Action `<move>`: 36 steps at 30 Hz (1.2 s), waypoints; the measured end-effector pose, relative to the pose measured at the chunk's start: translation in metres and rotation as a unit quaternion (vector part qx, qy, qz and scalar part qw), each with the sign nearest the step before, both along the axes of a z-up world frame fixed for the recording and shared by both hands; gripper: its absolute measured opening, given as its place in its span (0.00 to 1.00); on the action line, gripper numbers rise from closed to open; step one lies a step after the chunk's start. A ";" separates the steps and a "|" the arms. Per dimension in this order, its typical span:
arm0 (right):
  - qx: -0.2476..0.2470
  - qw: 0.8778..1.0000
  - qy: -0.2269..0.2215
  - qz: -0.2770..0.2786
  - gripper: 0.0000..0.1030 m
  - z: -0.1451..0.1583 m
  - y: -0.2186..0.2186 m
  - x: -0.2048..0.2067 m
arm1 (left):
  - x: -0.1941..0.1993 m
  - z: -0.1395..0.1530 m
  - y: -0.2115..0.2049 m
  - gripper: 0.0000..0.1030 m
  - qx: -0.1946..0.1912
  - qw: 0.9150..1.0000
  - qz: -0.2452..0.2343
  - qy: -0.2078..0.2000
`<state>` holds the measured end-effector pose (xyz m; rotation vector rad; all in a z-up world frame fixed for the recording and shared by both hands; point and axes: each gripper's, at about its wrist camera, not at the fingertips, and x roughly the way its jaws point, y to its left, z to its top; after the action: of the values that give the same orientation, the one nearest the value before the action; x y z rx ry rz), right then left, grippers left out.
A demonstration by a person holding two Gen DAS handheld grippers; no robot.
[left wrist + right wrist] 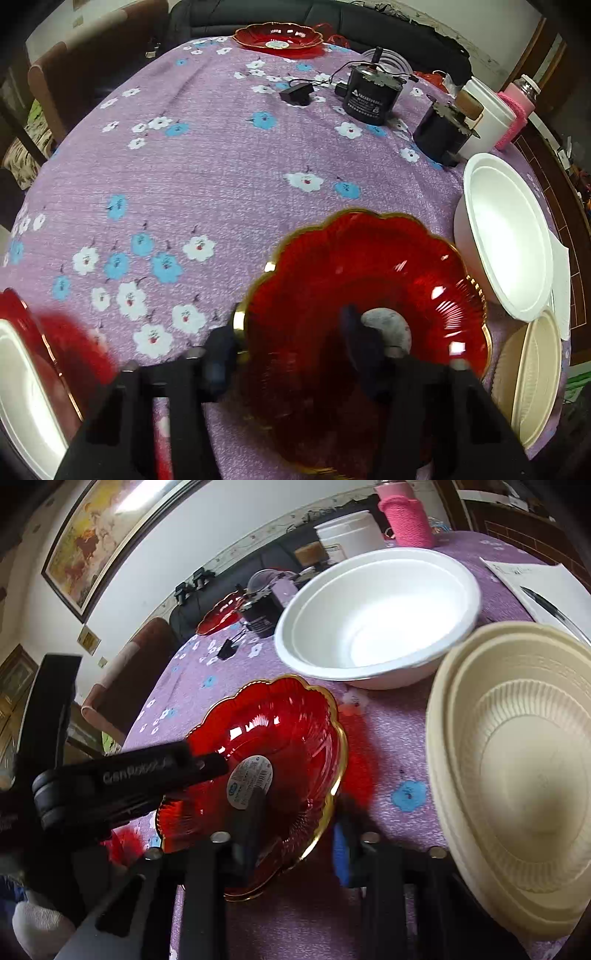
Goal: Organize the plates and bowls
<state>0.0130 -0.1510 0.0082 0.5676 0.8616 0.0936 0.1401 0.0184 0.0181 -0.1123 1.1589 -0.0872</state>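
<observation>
Two red glass plates [369, 295], one white bowl [509, 236], one cream bowl [517, 775], both claws, left [291, 354] and right [295, 834], grasping the near plate's rim

Partly legible "Gen…" on left gripper [207, 764]

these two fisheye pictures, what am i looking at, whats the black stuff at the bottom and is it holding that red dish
No robot here: a person holds a two-fingered tool in each hand, each with a camera looking along its fingers. The black shapes at the bottom are those tools. One picture comes from the left gripper, the other from the right gripper. Both straddle the rim of the same red glass dish; it blurs, so an actual pinch is unclear. On the flowered purple tablecloth also lie a white foam bowl, cream bowls and another red dish.
</observation>
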 end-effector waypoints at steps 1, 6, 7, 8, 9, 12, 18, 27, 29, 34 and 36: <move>0.006 1.000 0.001 -0.001 0.26 -0.001 -0.002 0.000 | -0.001 0.001 0.003 0.36 -0.004 1.000 0.003 0.001; 0.028 1.000 0.001 0.009 0.22 -0.002 -0.003 -0.003 | -0.010 0.009 0.018 0.29 -0.017 1.000 0.018 -0.004; 0.028 1.000 -0.002 0.013 0.22 -0.001 -0.002 -0.004 | -0.013 0.011 0.020 0.29 -0.017 1.000 0.020 -0.008; 0.026 1.000 -0.005 0.016 0.22 0.001 0.000 -0.005 | -0.016 0.013 0.022 0.29 -0.016 1.000 0.021 -0.012; 0.025 0.999 -0.010 0.020 0.22 0.003 0.002 -0.007 | -0.018 0.016 0.023 0.29 -0.017 0.999 0.023 -0.016; 0.022 0.999 -0.019 0.026 0.22 0.006 0.007 -0.009 | -0.027 0.024 0.028 0.29 -0.018 0.999 0.025 -0.030; 0.028 0.998 -0.028 0.040 0.22 0.011 0.014 -0.015 | -0.047 0.042 0.037 0.29 -0.021 0.998 0.029 -0.060; 0.029 0.996 -0.054 0.070 0.22 0.028 0.034 -0.027 | -0.078 0.061 0.065 0.29 -0.031 0.994 0.052 -0.093; 0.024 0.995 -0.063 0.079 0.22 0.034 0.041 -0.030 | -0.085 0.066 0.074 0.29 -0.034 0.993 0.058 -0.100; 0.017 0.991 -0.080 0.103 0.22 0.050 0.065 -0.042 | -0.108 0.077 0.100 0.29 -0.049 0.990 0.072 -0.114; 0.017 0.990 -0.082 0.114 0.22 0.054 0.075 -0.045 | -0.117 0.082 0.113 0.29 -0.052 0.988 0.082 -0.121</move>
<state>-0.0320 -0.0760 0.0623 0.4849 0.7624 0.3588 0.0230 0.1315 0.0999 -0.2819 0.8992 -0.0159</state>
